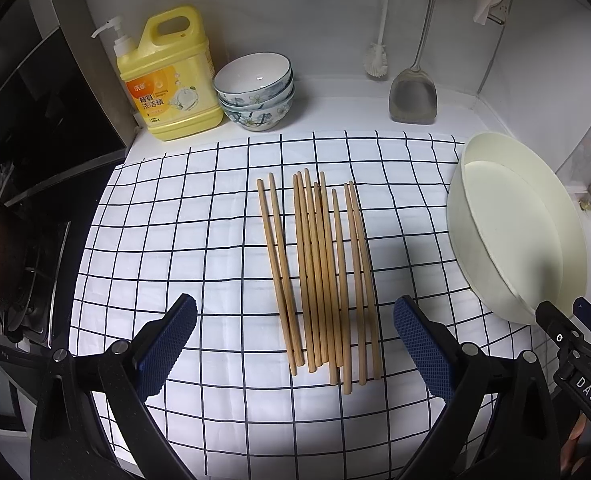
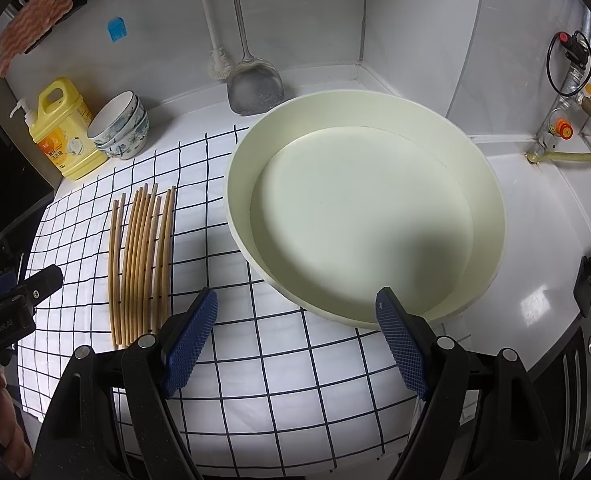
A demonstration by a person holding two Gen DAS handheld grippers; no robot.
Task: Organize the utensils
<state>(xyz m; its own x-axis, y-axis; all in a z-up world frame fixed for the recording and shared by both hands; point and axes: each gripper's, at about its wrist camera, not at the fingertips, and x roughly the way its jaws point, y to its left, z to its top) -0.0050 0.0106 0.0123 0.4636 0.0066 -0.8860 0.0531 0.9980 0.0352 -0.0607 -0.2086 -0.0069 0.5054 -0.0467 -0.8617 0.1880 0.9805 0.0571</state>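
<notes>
Several wooden chopsticks (image 1: 319,276) lie side by side on the white checked cloth (image 1: 199,240); they also show in the right wrist view (image 2: 143,264). A round cream basin (image 1: 511,228) stands to their right, empty (image 2: 359,216). My left gripper (image 1: 295,340) is open and empty, its blue pads either side of the chopsticks' near ends, above the cloth. My right gripper (image 2: 295,332) is open and empty, in front of the basin's near rim. The right gripper shows at the left view's right edge (image 1: 567,332), the left gripper at the right view's left edge (image 2: 19,292).
A yellow detergent bottle (image 1: 171,76) and stacked bowls (image 1: 255,92) stand at the back left. A metal spatula (image 1: 413,96) and a white brush (image 1: 377,60) hang on the back wall. A stove (image 1: 23,240) lies left. A gas valve (image 2: 567,120) is at the right.
</notes>
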